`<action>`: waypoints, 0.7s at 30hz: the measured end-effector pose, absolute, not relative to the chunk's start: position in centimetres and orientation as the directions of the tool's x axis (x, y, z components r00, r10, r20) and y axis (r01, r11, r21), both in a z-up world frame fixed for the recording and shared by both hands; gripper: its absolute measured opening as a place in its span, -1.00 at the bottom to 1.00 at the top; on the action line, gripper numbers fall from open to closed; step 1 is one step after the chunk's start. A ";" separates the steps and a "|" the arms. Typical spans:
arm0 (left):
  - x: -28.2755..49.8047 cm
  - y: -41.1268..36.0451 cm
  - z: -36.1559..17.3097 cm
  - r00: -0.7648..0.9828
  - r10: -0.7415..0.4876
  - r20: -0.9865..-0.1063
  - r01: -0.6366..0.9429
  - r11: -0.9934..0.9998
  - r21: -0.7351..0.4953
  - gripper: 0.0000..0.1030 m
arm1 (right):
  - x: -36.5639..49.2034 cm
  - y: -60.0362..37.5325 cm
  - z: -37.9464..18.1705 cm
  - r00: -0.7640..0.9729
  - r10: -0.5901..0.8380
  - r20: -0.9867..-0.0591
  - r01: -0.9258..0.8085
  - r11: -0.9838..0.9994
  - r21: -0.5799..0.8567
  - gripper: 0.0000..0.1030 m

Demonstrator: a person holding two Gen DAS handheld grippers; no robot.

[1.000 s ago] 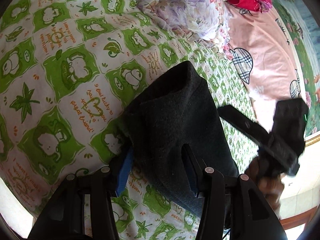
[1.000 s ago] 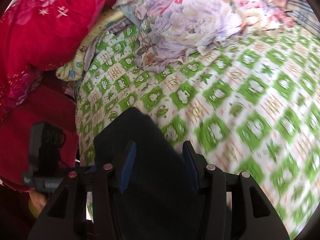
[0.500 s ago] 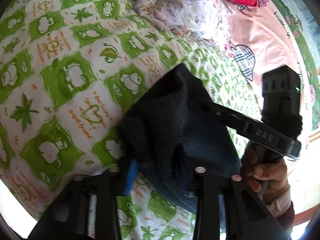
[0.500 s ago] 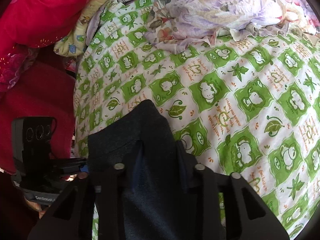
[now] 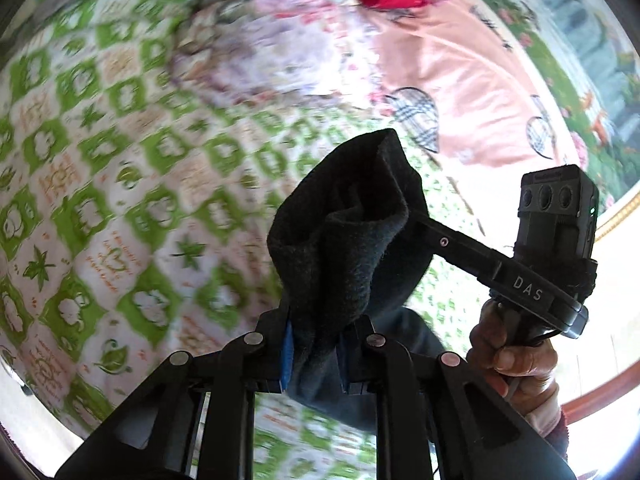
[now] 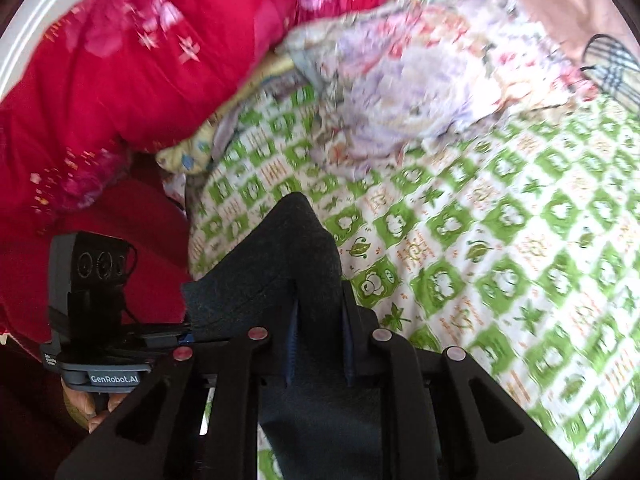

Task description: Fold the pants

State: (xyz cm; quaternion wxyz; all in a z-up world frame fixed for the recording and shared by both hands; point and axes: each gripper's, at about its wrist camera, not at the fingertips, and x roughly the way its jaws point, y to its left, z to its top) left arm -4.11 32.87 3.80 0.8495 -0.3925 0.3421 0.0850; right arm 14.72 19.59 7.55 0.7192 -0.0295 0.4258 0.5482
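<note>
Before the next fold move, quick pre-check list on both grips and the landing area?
1. Left gripper shut on the dark pants: ok, cloth bunched between the blue pads.
2. Right gripper shut on the pants: ok, fabric runs between its fingers.
3. Pants lifted off the green patterned sheet: cannot tell, lower part hidden.
4. Grippers apart from each other: ok, with the pants between them.
5. Floral blanket and red quilt away from the pants: ok, both lie farther back.
6. Image sharpness: not ok, motion blur.
</note>
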 end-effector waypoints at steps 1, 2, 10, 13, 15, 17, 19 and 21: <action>-3.9 32.4 4.3 0.755 -0.130 -0.643 -0.400 0.686 -0.608 -0.69 | 14.6 18.9 7.9 0.046 0.772 -0.634 -0.809 0.402 0.429 -0.62; -3.8 31.8 4.8 0.758 -0.135 -0.639 -0.385 0.698 -0.604 -0.69 | 14.4 17.9 8.4 0.061 0.782 -0.620 -0.802 0.408 0.436 -0.63; -2.4 26.4 8.7 0.779 -0.204 -0.593 -0.239 0.778 -0.581 -0.69 | 13.2 10.7 10.7 0.173 0.847 -0.502 -0.759 0.440 0.481 -0.63; -1.6 23.9 10.0 0.781 -0.239 -0.578 -0.178 0.801 -0.572 -0.69 | 13.0 7.6 11.1 0.210 0.864 -0.458 -0.741 0.446 0.502 -0.63; -1.0 21.9 10.8 0.778 -0.267 -0.569 -0.134 0.814 -0.565 -0.69 | 12.7 5.4 11.3 0.235 0.871 -0.432 -0.727 0.452 0.516 -0.63; -0.4 20.0 11.3 0.772 -0.293 -0.564 -0.091 0.827 -0.555 -0.69 | 12.5 3.0 11.3 0.264 0.876 -0.403 -0.710 0.459 0.534 -0.63; 0.2 18.2 11.6 0.763 -0.320 -0.561 -0.056 0.833 -0.550 -0.69 | 12.1 0.8 11.3 0.291 0.877 -0.383 -0.693 0.469 0.547 -0.63; 0.8 16.1 11.8 0.750 -0.348 -0.562 -0.019 0.838 -0.545 -0.69 | 11.6 -1.4 11.1 0.318 0.874 -0.368 -0.674 0.481 0.560 -0.63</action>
